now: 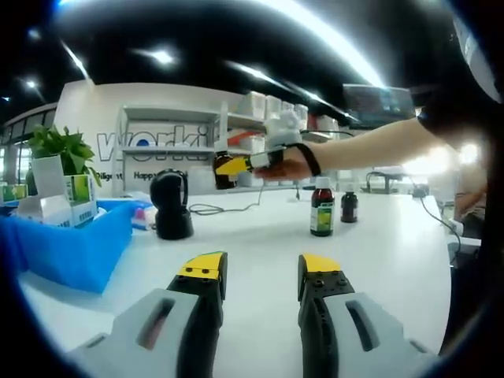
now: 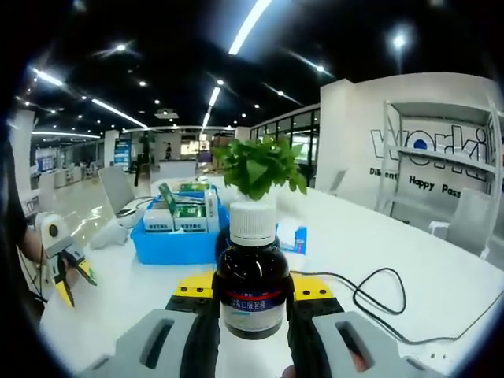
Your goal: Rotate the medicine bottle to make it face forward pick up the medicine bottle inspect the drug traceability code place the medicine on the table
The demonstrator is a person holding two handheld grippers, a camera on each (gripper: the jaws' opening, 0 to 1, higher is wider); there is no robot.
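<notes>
Right gripper view: your right hand-held gripper (image 2: 252,303) clamps the medicine bottle (image 2: 252,287) upright, raised off the desk (image 2: 409,260), label toward the lens for reading the code. Your left hand-held gripper (image 1: 261,274) hangs parted, holding nothing, low over the desk.

- A dark brown medicine bottle (image 2: 252,283) with a white ribbed cap is seen upright and lifted off the white table (image 2: 409,260), pinched at its sides by the right gripper (image 2: 252,293). Its label, a blue and red band over white, is turned toward the right gripper view; the print is too blurry to be read.
- In the left gripper view the same bottle (image 1: 224,170) is seen held up in the air, well above the tabletop.
- Two more dark bottles are left standing upright on the table: a bigger green-labelled one (image 1: 321,207) and a smaller one (image 1: 349,205) just beside it.
</notes>
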